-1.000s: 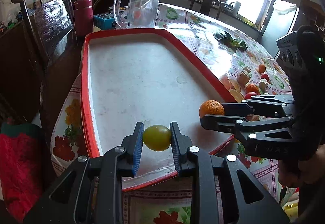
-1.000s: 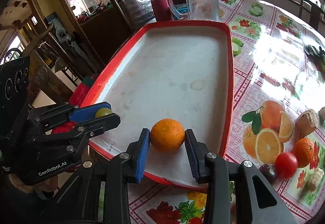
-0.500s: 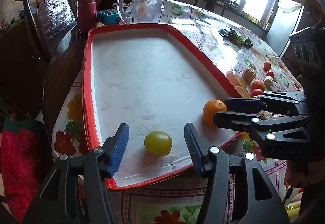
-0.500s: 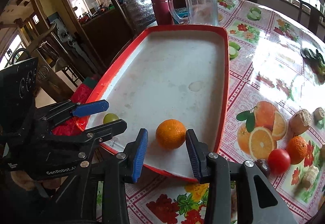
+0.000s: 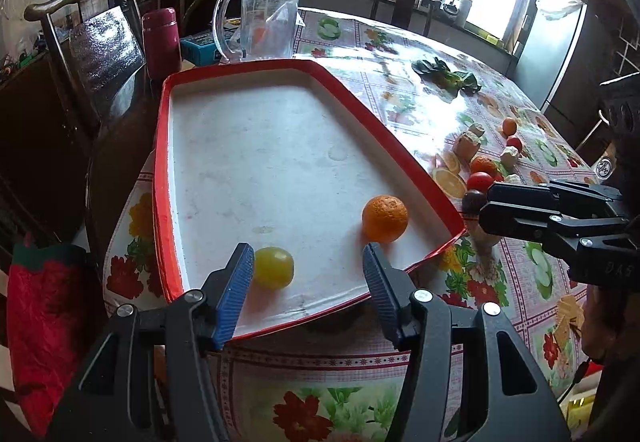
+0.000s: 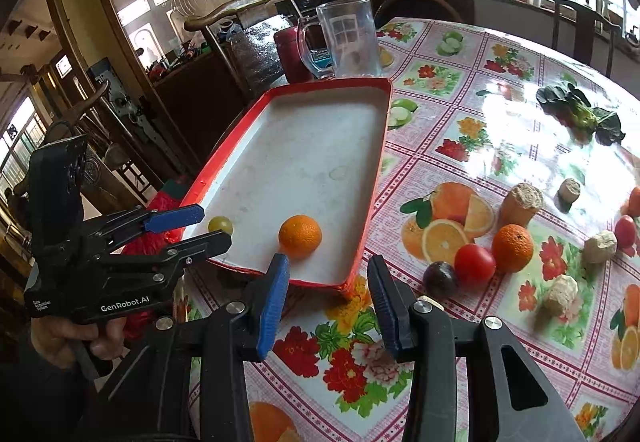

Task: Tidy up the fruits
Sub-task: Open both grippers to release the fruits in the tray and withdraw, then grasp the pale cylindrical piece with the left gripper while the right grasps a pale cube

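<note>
A red-rimmed white tray (image 5: pixel 404 145) (image 6: pixel 376 169) lies on the flowered tablecloth. At its near end sit a yellow-green fruit (image 5: pixel 274 268) (image 6: pixel 220 224) and an orange (image 5: pixel 385 218) (image 6: pixel 300 236), apart from each other. My left gripper (image 5: pixel 306 262) (image 6: pixel 211 227) is open over the tray's near edge. The yellow-green fruit rests loose just inside its left finger. My right gripper (image 6: pixel 328 270) (image 5: pixel 486 203) is open with nothing between its fingers. It hovers over the tray's near right corner, short of the orange.
On the cloth right of the tray lie another orange (image 6: pixel 513 248), a red tomato (image 6: pixel 475 264), a dark plum (image 6: pixel 440 278) and several pale chunks. Leafy greens (image 6: pixel 580 113) lie farther back. A glass jug (image 6: pixel 348 37) and a maroon flask (image 6: pixel 292 53) stand behind the tray, beside a chair.
My left gripper opened and let go of the yellow-green fruit, which now lies in the tray. My right gripper opened off the orange and drew back and up past the tray's near edge.
</note>
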Demonstrator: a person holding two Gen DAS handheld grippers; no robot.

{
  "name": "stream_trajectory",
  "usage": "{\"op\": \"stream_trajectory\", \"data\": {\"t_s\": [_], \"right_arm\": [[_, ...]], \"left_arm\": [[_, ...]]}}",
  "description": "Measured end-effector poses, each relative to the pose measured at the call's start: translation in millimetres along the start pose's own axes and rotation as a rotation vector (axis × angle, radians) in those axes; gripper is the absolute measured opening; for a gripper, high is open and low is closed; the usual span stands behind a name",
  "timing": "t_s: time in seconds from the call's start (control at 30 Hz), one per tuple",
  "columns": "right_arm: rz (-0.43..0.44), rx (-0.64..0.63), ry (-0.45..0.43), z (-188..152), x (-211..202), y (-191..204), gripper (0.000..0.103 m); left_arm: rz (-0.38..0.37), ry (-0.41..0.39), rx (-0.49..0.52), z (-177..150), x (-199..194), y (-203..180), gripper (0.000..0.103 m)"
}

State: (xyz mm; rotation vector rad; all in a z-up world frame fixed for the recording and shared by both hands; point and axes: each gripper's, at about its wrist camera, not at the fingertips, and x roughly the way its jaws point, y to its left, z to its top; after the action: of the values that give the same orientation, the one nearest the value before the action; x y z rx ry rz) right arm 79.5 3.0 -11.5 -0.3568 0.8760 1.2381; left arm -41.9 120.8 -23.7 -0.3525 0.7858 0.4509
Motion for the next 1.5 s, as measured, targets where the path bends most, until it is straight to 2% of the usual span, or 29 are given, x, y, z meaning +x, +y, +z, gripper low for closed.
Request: {"op": "stream_trajectory", "data": {"t_s": [0.33,0.7,1.23,1.5], "right_arm": [[-0.053,0.077,-0.041,-22,-34,-32,0.042],[-0.12,0.155,-0.062,-43,-61,-71,0.043],[-0.178,0.257,-0.076,-71,-83,-120,0.044],[-0.178,0.269,-0.057,-72,-72,-134,0.045]], "left_arm": [[-0.054,-0.023,0.029,4,-10,-26,0.055],[-0.134,-0.014,0.098,7,-5,-73,0.055],[-0.212,0.027,0.191,4,7,-133,0.055],[-0.226,0.063,0.217,1,25,-152,0.055]]}}
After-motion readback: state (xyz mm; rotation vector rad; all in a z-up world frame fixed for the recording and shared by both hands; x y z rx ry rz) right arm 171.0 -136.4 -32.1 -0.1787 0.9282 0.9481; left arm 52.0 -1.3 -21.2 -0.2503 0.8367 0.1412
